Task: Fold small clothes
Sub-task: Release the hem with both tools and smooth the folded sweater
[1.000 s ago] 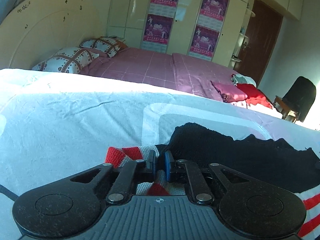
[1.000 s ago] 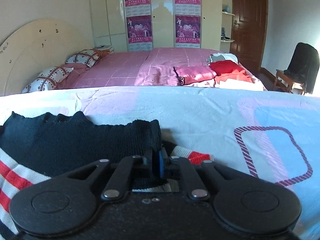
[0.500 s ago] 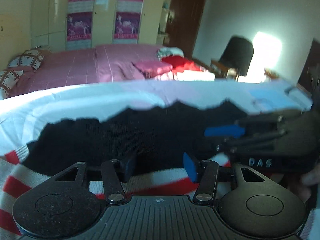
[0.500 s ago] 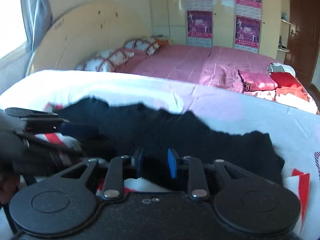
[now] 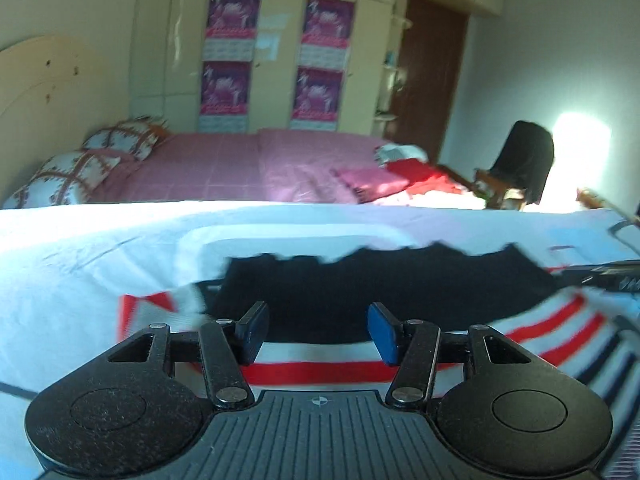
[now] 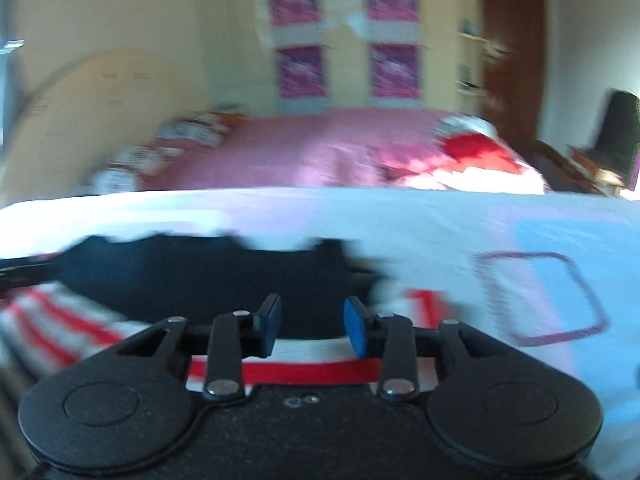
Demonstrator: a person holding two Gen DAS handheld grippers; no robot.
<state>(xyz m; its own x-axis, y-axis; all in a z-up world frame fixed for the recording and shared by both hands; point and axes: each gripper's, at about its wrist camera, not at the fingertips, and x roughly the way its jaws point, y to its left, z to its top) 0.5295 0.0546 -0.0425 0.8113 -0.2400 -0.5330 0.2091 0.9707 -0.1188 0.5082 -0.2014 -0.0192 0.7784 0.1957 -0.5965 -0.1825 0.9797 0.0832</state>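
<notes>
Sweater (image 5: pixel 360 364), striped white, red and navy with a black band folded over its far half, lies flat on the pale sheet (image 5: pixel 80 272) of the near bed, directly ahead of both tools. Left gripper (image 5: pixel 316 330): jaws stand moderately wide, nothing between the pads, garment beneath them but not pinched. Right gripper (image 6: pixel 310 322): jaws opening, narrower gap, also empty; its view is motion-blurred, so fine contact cannot be read. Judgement: one fold of the black part looks laid down and released, so the step in hand is the let-go between folds. Next move likely calls for picking fresh grasp points, probably the loose striped edge at either side, and pinching only the layers meant to travel. Right tool's tip shows at the right edge of the left view, close to the striped side; the two could crowd each other there. Surroundings: pink bed (image 5: pixel 224 168) beyond with patterned pillows (image 5: pixel 72 176) and folded red clothes (image 5: pixel 420 172), dark chair (image 5: pixel 520 160), wardrobe with posters (image 5: pixel 232 12); none obstruct the work.
</notes>
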